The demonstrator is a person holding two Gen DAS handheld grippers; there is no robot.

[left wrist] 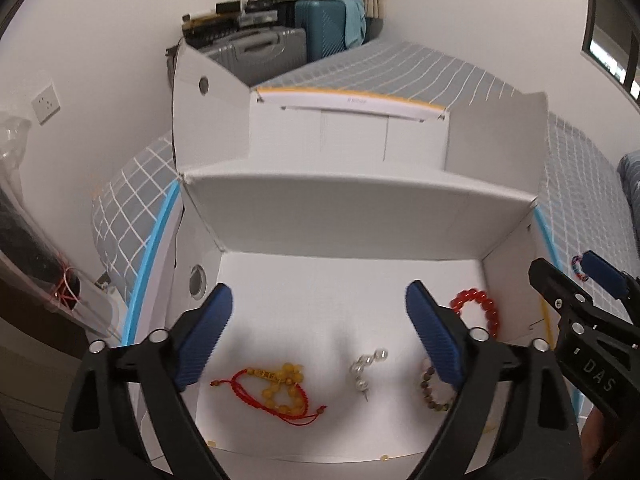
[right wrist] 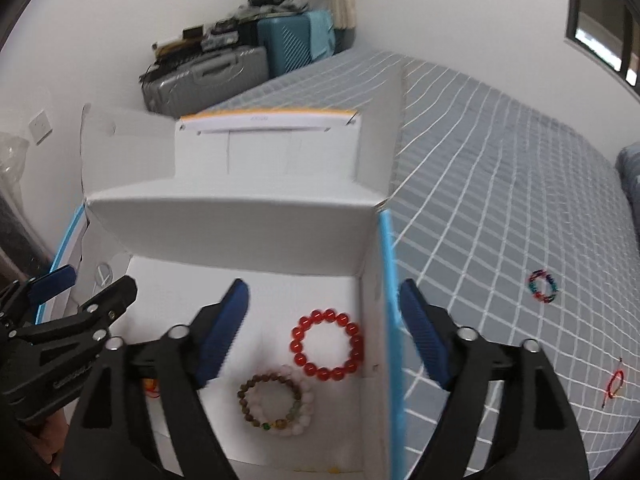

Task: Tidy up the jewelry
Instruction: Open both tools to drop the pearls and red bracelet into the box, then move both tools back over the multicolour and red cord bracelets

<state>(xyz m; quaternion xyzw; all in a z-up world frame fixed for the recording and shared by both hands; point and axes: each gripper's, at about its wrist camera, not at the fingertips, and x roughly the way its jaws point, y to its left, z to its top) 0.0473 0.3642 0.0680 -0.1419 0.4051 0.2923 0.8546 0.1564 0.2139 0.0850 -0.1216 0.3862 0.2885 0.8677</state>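
Landmark: the open white cardboard box [left wrist: 352,280] on the grid-patterned bed [right wrist: 500,200]; every place below is given relative to it. Its flaps stand up, so the floor is reachable from above.

Collected jewelry: lying loose on the box floor, evidently gathered there as the sorting container.

Red bead bracelet [right wrist: 327,345]: flat on the box floor, close to the right wall.

Brown bead bracelet [right wrist: 272,402]: on the box floor nearer the front edge, overlapping a pale pink bead bracelet [right wrist: 298,420].

Red cord bracelet with amber beads [left wrist: 276,390]: on the box floor toward the left.

Pearl piece [left wrist: 366,366]: near the middle of the box floor, between the amber beads and the brown bracelet.

Outstanding items: a multicoloured bead bracelet [right wrist: 543,286] and a small red cord piece [right wrist: 614,386] lie on the bed outside the box, to the right of its right wall; judged the remaining work.

Left hand-held gripper [left wrist: 320,340]: over the box interior, jaws spread wide, nothing between the blue pads; it appears to have nothing to carry and simply waits above the contents.

Right hand-held gripper [right wrist: 324,332]: jaws spread wide and empty, straddling the right wall of the box, one finger inside and one outside; a posture that suits heading out toward the pieces on the bed.

Risk, as judged: the light beaded loops may slip from the pads, and the wall edge could catch a finger.
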